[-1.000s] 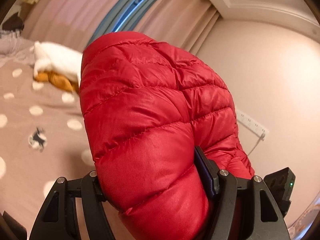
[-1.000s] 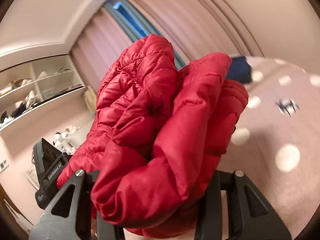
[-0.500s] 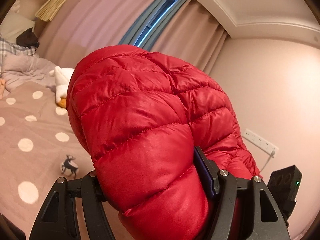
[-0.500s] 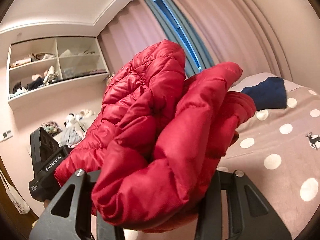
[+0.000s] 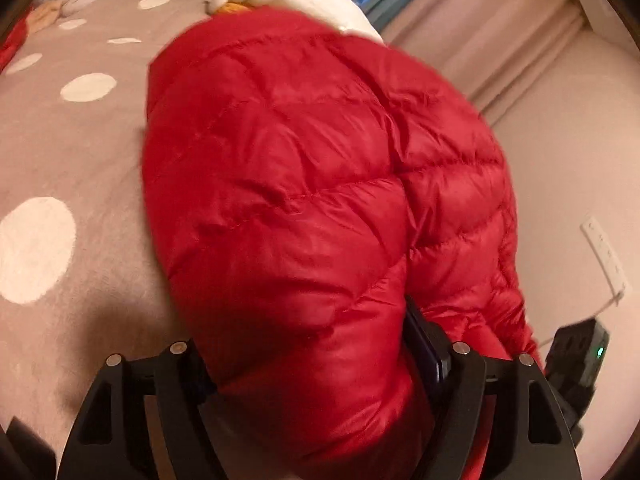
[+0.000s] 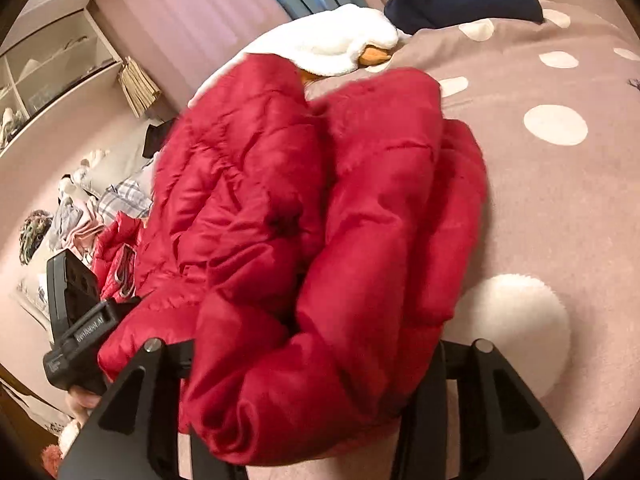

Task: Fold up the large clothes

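The fingertips of the left gripper (image 5: 316, 376) and of the right gripper (image 6: 312, 384) are buried in the red down jacket (image 5: 320, 200), so pad contact cannot be told. The white plush toy (image 6: 332, 46) is partly covered at 12 o'clock. The shelf (image 6: 44, 64) contents at 10 o'clock are too small to identify.

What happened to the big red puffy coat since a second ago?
Both grippers brought the red jacket down from up in the air toward the dotted blanket, near the white plush toy. The left gripper and right gripper are now opening, the jacket still between their fingers. The jacket stayed bunched up as before.
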`<state>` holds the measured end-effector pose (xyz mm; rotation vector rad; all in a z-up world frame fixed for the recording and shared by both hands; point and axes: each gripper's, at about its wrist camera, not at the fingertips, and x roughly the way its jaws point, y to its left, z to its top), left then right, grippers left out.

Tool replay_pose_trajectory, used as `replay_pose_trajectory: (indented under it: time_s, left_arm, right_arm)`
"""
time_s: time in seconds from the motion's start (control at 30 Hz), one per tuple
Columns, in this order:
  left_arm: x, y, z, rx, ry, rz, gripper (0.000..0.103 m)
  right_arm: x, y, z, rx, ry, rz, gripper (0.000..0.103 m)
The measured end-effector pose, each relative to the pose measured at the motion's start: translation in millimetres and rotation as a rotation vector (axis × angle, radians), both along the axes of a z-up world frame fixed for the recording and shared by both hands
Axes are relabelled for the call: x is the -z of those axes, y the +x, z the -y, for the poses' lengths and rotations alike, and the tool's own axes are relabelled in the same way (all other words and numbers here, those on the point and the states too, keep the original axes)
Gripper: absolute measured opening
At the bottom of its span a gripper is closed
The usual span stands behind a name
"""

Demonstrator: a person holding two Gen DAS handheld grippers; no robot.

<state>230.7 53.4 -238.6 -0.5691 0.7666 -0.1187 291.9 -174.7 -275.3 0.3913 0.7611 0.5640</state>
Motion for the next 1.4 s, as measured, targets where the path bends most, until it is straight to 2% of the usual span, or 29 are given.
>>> replay_pose_trajectory:
  time_s: [0.13,0.23,0.33,0.47,0.57,0.7,0.83,0.87,1.0,1.1,1.2,1.3,1.4]
  left_arm:
    - [-8.2,-8.5,22.6,-0.017,0.126,0.027,0.079]
    - [-11.2,-13.3,32.7,-0.039,0.152,0.026,0.082]
    - [-18.1,-14.2,32.5,-0.064,0.2,0.012,0.086]
    - [-43.9,-24.9,30.2,-0.104,0.248,-0.024,0.086]
    - [-62.4,-49.7,33.2,-0.15,0.321,0.009,0.086]
    - [-93.1,-78.8,41.1,-0.189,0.418,0.1,0.086]
    - [-113.3,-98.0,47.4,-0.169,0.421,0.159,0.086]
    - [-114.1,-89.9,46.8,-0.172,0.426,0.17,0.085]
    - [-143.1,-82.9,60.1,-0.177,0.454,0.242,0.084]
    - [-159.5,-98.2,67.8,-0.172,0.465,0.285,0.084]
    - [-179.7,-119.9,77.1,-0.212,0.526,0.322,0.084]
    - [-194.3,-140.2,80.3,-0.227,0.53,0.366,0.084]
    - [-203.5,-154.6,74.7,-0.223,0.465,0.384,0.084]
  right_arm:
    - [5.2,2.0,6.3,0.003,-0.022,-0.026,0.046]
    - [5.0,3.8,4.7,0.016,-0.003,-0.054,0.051]
    - [-1.4,-1.1,-5.1,0.025,-0.053,-0.058,0.059]
    - [-19.2,-1.8,-2.2,0.02,-0.081,-0.092,0.062]
    - [-31.0,-5.9,4.8,0.028,-0.088,-0.11,0.065]
    - [-60.1,-27.0,9.8,0.044,-0.202,-0.029,0.065]
    - [-89.9,-50.2,20.0,0.074,-0.27,0.084,0.065]
    - [-101.4,-57.3,24.5,0.091,-0.277,0.113,0.065]
    - [-133.9,-78.5,42.0,0.091,-0.211,0.191,0.065]
    - [-158.9,-100.3,49.1,0.078,-0.192,0.263,0.065]
    - [-179.8,-124.8,50.7,0.071,-0.209,0.326,0.065]
    - [-193.7,-141.6,52.1,0.063,-0.208,0.345,0.072]
    - [-199.5,-154.2,55.0,0.06,-0.203,0.352,0.083]
